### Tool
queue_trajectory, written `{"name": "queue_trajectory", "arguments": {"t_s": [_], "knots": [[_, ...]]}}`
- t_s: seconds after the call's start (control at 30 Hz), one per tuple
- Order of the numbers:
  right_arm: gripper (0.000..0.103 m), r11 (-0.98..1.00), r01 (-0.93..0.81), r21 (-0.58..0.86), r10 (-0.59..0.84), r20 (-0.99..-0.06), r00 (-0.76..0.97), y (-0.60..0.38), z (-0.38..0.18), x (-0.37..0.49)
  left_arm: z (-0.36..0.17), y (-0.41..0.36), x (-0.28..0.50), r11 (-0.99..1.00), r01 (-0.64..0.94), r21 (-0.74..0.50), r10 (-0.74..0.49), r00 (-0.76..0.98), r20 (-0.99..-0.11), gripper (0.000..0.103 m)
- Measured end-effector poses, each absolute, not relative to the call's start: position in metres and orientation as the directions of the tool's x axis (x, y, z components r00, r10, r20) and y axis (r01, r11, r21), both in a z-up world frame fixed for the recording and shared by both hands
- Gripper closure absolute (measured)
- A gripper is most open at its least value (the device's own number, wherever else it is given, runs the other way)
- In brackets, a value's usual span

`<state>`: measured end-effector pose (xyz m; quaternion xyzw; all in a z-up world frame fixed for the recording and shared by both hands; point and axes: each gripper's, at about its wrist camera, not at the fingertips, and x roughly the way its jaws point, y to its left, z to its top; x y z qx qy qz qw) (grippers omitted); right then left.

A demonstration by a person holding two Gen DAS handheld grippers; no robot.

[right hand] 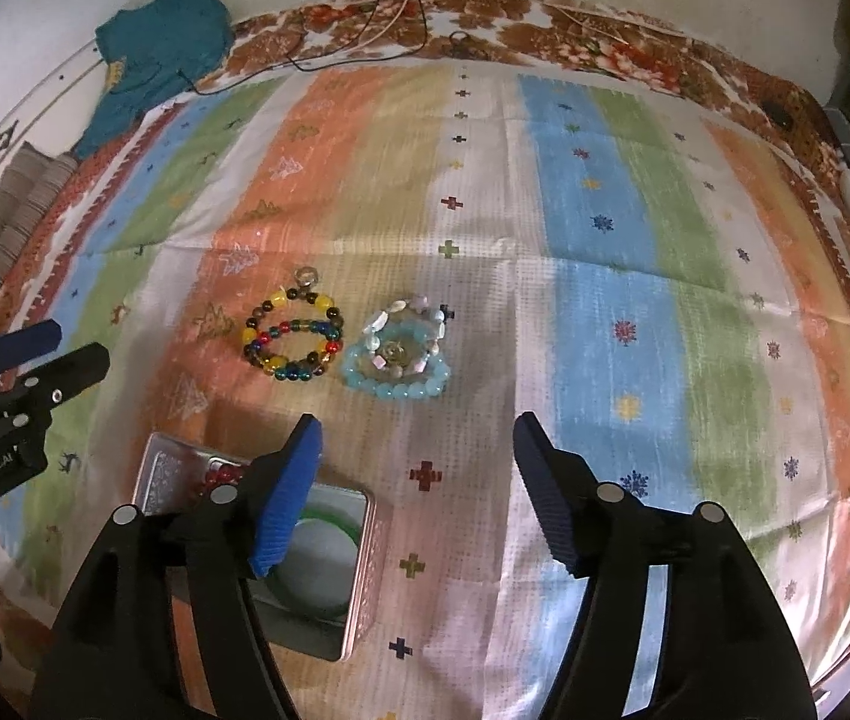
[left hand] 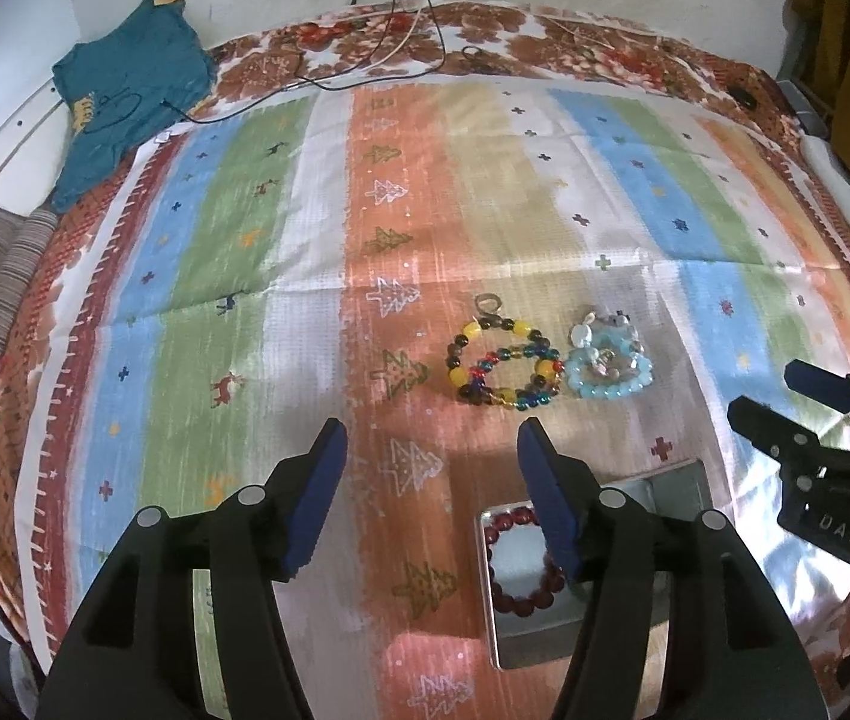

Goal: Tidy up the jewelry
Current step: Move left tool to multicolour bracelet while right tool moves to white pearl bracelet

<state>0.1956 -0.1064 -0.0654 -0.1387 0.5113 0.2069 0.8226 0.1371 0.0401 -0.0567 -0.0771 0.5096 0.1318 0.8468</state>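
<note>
- Left gripper (left hand: 430, 462): jaws wide, holding nothing.
- Right gripper (right hand: 416, 456): jaws wide, holding nothing.
- Bead bracelets (right hand: 293, 336): on striped cloth (right hand: 604, 228), beyond the tin (right hand: 365, 576).
- Tin: holds red bracelet (left hand: 517, 564).

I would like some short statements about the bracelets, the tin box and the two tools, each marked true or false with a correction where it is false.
1. The multicoloured bead bracelets lie on the striped cloth, outside the box. True.
2. The light blue bead bracelet lies inside the square metal tin box. False: it lies on the cloth, beside the multicoloured ones.
3. A dark red bead bracelet lies in the tin box. True.
4. The right tool is shut on a bracelet. False: it is open and holds nothing.
5. The left tool is open and empty. True.
6. The tin box holds nothing green. False: a green bangle lies in it.
</note>
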Motion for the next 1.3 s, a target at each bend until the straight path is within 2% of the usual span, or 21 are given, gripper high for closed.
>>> {"name": "queue_trajectory", "arguments": {"t_s": [1.3], "knots": [[0.034, 0.894, -0.446, -0.040, 0.116, -0.941, 0.318, -0.084, -0.113, 0.263, -0.114, 0.041, 0.207, 0.970, -0.240, 0.031, 0.106, 0.307, -0.946, 0.043]]}}
